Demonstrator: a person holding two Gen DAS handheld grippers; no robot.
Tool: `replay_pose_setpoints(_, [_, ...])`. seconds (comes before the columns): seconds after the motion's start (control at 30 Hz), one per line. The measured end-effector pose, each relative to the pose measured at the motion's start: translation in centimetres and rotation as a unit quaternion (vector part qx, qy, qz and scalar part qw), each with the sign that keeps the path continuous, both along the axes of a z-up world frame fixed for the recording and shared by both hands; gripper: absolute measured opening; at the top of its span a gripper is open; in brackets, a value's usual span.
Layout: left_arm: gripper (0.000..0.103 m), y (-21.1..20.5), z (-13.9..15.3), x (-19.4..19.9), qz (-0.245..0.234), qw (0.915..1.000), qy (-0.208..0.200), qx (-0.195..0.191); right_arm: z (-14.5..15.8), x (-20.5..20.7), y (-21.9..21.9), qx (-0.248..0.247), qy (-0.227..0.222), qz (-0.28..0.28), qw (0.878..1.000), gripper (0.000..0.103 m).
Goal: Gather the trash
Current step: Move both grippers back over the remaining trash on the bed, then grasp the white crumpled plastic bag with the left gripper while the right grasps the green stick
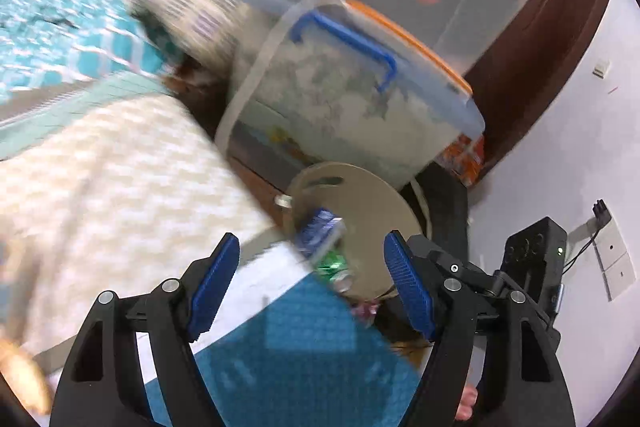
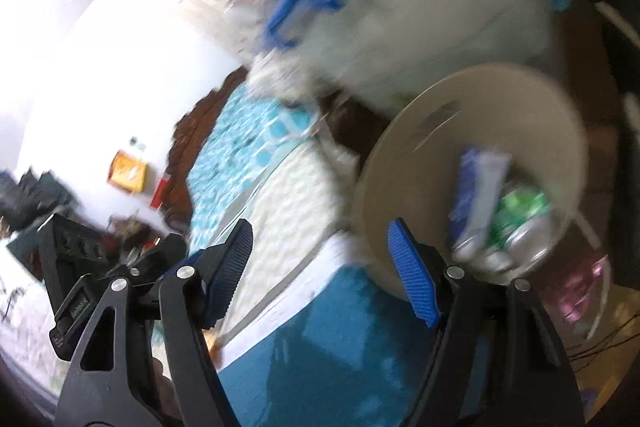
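A beige round bin stands beside the bed, its mouth tipped toward me. Inside it sit a blue and white carton and a green can. My left gripper is open just short of the bin, its blue pads holding nothing. In the right wrist view the same bin is at the right, with the carton and the can in it. My right gripper is open and empty, left of the bin. Both views are blurred.
Clear storage boxes with a blue handle are stacked behind the bin. A bed with a cream blanket and a teal cover lies left and below. The other gripper's black body is at the right, against a white wall.
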State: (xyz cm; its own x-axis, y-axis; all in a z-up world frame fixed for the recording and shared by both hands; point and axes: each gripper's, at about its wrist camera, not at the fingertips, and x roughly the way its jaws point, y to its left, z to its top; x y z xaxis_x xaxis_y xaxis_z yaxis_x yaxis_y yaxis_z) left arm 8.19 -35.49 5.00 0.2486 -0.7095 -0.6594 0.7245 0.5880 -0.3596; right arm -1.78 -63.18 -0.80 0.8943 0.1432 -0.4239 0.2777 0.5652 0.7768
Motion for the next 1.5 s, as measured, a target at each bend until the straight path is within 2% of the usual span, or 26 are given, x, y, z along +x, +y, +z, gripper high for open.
replay_pose_setpoints(0.2, [0.071, 12.2, 1.5, -0.5, 0.100, 0.9939, -0.046, 0.001, -0.5, 4.2, 8.8, 0.012, 0.005, 0.108, 0.994, 0.064])
replay_pose_setpoints(0.3, [0.071, 18.7, 1.6, -0.6, 0.162, 0.9859, -0.043, -0.005, -0.9, 6.4, 13.8, 0.011, 0.015, 0.165, 0.986, 0.060])
replay_pose_setpoints(0.43, [0.070, 27.1, 1.5, -0.8, 0.235, 0.9717, -0.027, -0.006, -1.2, 8.4, 19.0, 0.007, 0.028, 0.219, 0.975, 0.056])
replay_pose_setpoints(0.53, [0.068, 33.0, 1.4, -1.3, 0.290, 0.9565, -0.030, 0.004, -1.5, 9.5, 22.7, -0.001, 0.038, 0.255, 0.966, 0.055])
replay_pose_setpoints(0.6, [0.068, 37.1, 1.5, -1.7, 0.340, 0.9398, -0.035, 0.004, -1.7, 10.0, 24.5, -0.007, 0.045, 0.275, 0.960, 0.055])
replay_pose_setpoints(0.63, [0.068, 39.4, 1.6, -1.7, 0.366, 0.9300, -0.031, -0.002, -1.7, 10.4, 25.7, -0.011, 0.050, 0.286, 0.957, 0.055])
replay_pose_setpoints(0.67, [0.068, 42.0, 1.7, -1.8, 0.398, 0.9167, -0.030, -0.003, -1.8, 10.7, 26.7, -0.014, 0.054, 0.295, 0.954, 0.055])
replay_pose_setpoints(0.7, [0.068, 43.5, 1.9, -1.7, 0.417, 0.9083, -0.031, -0.004, -1.9, 10.9, 27.5, -0.016, 0.058, 0.303, 0.951, 0.055])
replay_pose_setpoints(0.8, [0.068, 49.4, 3.1, -1.8, 0.500, 0.8639, -0.056, 0.012, -1.7, 11.5, 29.4, -0.023, 0.064, 0.320, 0.945, 0.055])
replay_pose_setpoints(0.83, [0.068, 51.4, 3.8, -2.0, 0.535, 0.8412, -0.075, 0.026, -1.5, 11.7, 30.3, -0.029, 0.065, 0.327, 0.942, 0.055])
replay_pose_setpoints(0.9, [0.068, 54.6, 5.0, -1.9, 0.587, 0.8022, -0.099, 0.046, -1.2, 11.9, 31.1, -0.040, 0.065, 0.332, 0.940, 0.055])
replay_pose_setpoints(0.93, [0.068, 55.2, 5.3, -1.5, 0.591, 0.7993, -0.098, 0.045, -1.1, 12.1, 31.6, -0.046, 0.067, 0.334, 0.939, 0.055])
replay_pose_setpoints(1.0, [0.070, 55.3, 5.2, 0.1, 0.576, 0.8111, -0.089, 0.043, -1.2, 12.6, 32.5, -0.049, 0.072, 0.337, 0.938, 0.055])
replay_pose_setpoints(1.1, [0.071, 52.5, 3.2, 4.2, 0.524, 0.8447, -0.067, 0.085, -1.1, 13.8, 34.0, -0.052, 0.079, 0.344, 0.934, 0.055])
replay_pose_setpoints(1.13, [0.071, 51.2, 1.9, 6.1, 0.492, 0.8653, -0.039, 0.085, -1.0, 14.0, 34.2, -0.055, 0.080, 0.347, 0.933, 0.055])
replay_pose_setpoints(1.17, [0.071, 50.8, 1.0, 7.2, 0.473, 0.8775, -0.019, 0.075, -0.7, 14.2, 34.8, -0.061, 0.080, 0.350, 0.931, 0.055])
replay_pose_setpoints(1.2, [0.072, 50.6, 0.2, 8.5, 0.461, 0.8850, 0.002, 0.064, -0.5, 14.1, 35.2, -0.068, 0.080, 0.353, 0.930, 0.055])
replay_pose_setpoints(1.27, [0.072, 50.2, -1.3, 10.8, 0.452, 0.8902, 0.043, 0.036, 0.1, 14.6, 36.1, -0.087, 0.080, 0.355, 0.928, 0.055])
replay_pose_setpoints(1.37, [0.072, 50.7, -3.4, 13.7, 0.455, 0.8849, 0.098, -0.010, 0.7, 15.5, 37.1, -0.103, 0.081, 0.357, 0.925, 0.055])
replay_pose_setpoints(1.5, [0.070, 50.0, -6.2, 15.7, 0.447, 0.8847, 0.132, -0.014, 2.3, 18.6, 39.7, -0.123, 0.073, 0.381, 0.914, 0.057])
